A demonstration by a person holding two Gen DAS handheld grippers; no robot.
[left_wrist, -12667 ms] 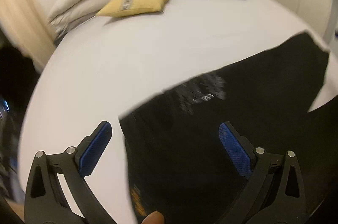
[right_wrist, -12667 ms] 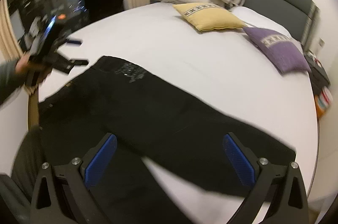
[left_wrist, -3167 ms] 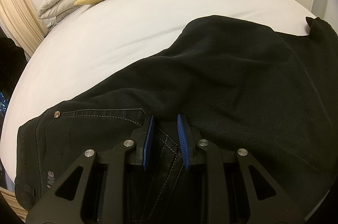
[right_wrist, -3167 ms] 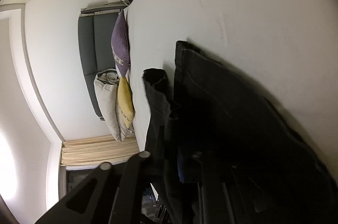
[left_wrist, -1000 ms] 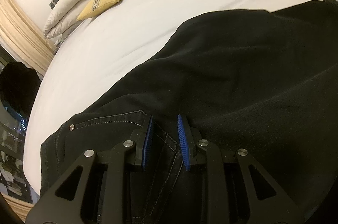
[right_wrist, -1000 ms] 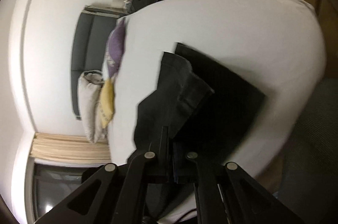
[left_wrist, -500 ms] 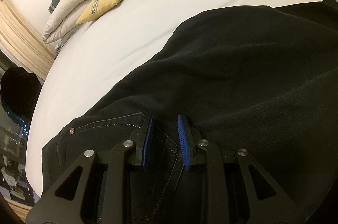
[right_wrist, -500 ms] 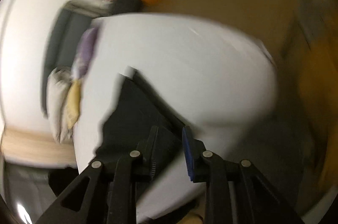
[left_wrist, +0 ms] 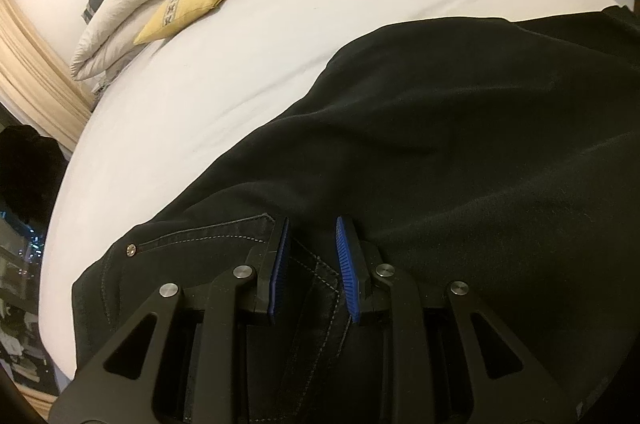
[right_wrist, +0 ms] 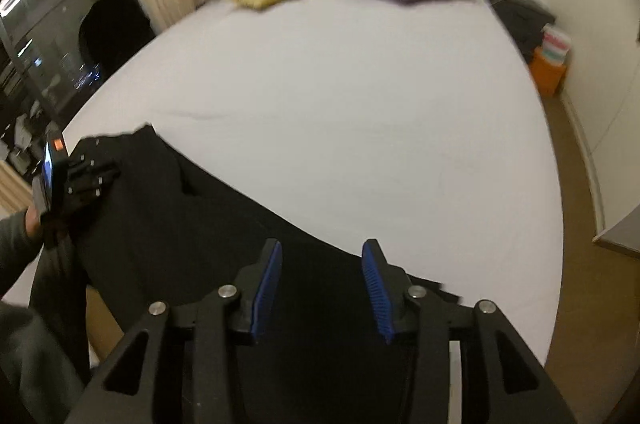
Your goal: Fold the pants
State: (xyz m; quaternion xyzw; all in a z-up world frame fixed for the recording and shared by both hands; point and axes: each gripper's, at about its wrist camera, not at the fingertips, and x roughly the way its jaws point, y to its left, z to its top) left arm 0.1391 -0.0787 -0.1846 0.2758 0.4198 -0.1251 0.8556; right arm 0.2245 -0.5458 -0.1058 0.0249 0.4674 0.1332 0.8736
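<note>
On the near edge of the white bed, our left gripper pinches the black jeans at the stitched fly seam while our right gripper hovers parted above the legs; heavy, limp denim, best taken by seams or hems.

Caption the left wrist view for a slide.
Left tool pinching black pants at the waist on a white bed.

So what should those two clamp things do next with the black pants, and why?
Probably bring the right gripper down to pinch the leg end of the black pants. Its jaws stand open above the cloth, while the left gripper is clamped on the stitched waist area, and the pants lie long across the bed.
</note>
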